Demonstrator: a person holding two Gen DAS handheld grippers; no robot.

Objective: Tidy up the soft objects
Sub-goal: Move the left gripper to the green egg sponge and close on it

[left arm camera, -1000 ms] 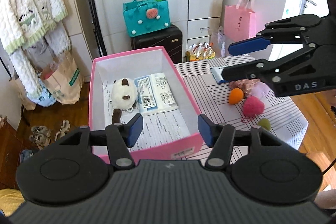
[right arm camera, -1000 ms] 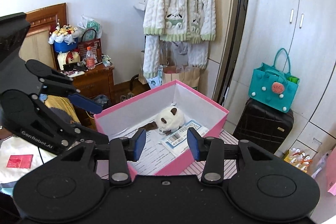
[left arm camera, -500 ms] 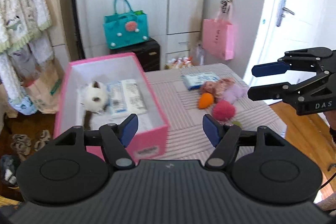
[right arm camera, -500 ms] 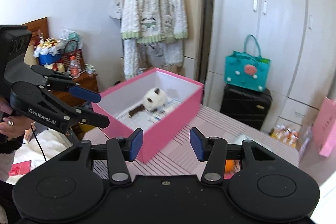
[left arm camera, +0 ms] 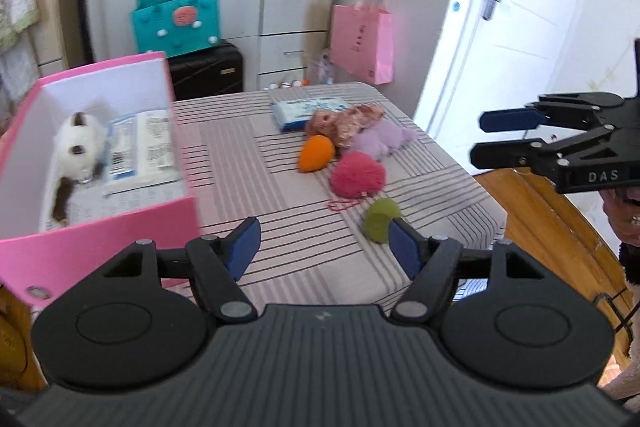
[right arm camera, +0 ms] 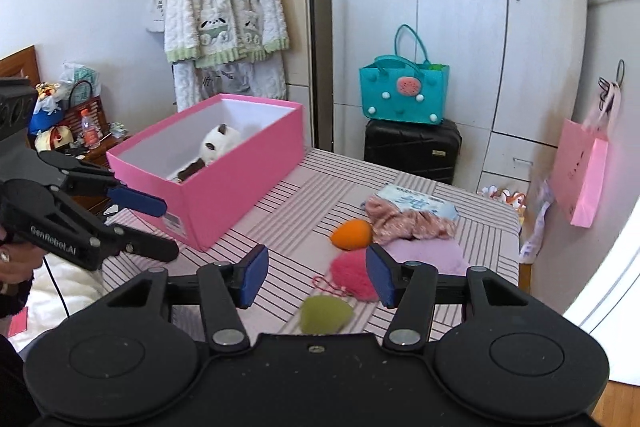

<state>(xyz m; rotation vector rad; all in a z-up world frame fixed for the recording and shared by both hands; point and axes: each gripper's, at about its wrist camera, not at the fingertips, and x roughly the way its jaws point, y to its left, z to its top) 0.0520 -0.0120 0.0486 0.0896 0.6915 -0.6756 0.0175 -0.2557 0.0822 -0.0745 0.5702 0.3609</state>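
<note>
both our views have swung off the pink cardboard box (right arm camera: 224, 183) toward the loose pile on the striped table (left arm camera: 248, 195). we hold the left gripper (left arm camera: 322, 247) and right gripper (right arm camera: 314, 277) above it, jaws spread and empty, likely choosing a pick. one white plush cat (left arm camera: 78, 143) already lies in the box. we count five soft things left out: orange egg-shaped sponge (right arm camera: 352, 234), green sponge (right arm camera: 325, 314), pink pompom (left arm camera: 357, 174), lilac plush (left arm camera: 380, 141), floral fabric piece (left arm camera: 346, 121).

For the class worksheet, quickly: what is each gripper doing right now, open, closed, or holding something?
Left gripper: open, holding nothing.
Right gripper: open, holding nothing.
</note>
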